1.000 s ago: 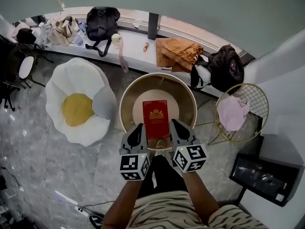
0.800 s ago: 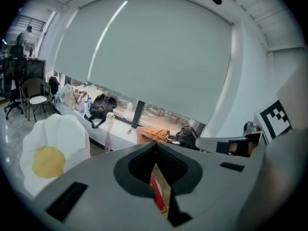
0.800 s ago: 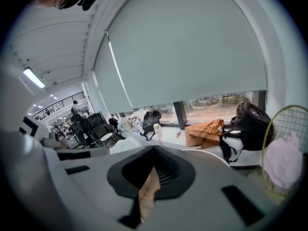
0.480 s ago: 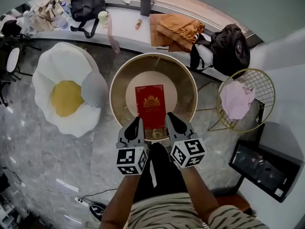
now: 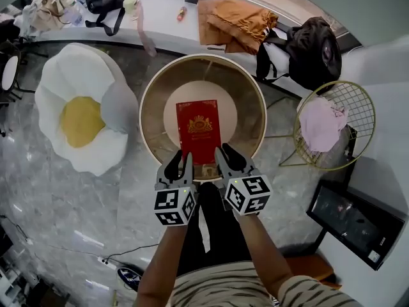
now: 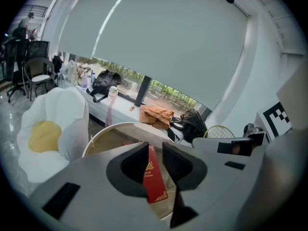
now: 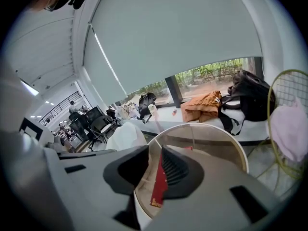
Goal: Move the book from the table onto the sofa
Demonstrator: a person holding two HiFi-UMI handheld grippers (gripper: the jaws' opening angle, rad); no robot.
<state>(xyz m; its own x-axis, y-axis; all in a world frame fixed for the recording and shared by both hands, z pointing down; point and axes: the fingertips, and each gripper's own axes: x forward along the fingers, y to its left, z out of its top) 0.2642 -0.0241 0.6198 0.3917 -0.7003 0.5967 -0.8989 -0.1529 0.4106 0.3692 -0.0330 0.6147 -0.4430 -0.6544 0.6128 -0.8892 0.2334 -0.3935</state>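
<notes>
Book (image 5: pixel 199 131), red with a gold crest on its cover, lies flat at the centre of the round gold-rimmed table (image 5: pixel 152 107), one short end toward the person. The left gripper (image 5: pixel 181 165) and right gripper (image 5: pixel 229 160) hang side by side over the table's near edge, one at each near corner of the book, both angled downward across the tabletop. Each pair of jaws has just been opening and now stands a narrow gap apart. The book shows through each gap, lying on the table beyond, with no pad pressing on it. A white egg-shaped sofa (image 5: pixel 80 117) with a yellow centre cushion stands just left of the table. Right of the table is a gold wire chair (image 5: pixel 345 101) holding a pink cloth (image 5: pixel 319 123). Beyond the table, a window ledge (image 5: pixel 166 27) carries an orange cloth (image 5: pixel 233 18) and black bags (image 5: pixel 313 50).
</notes>
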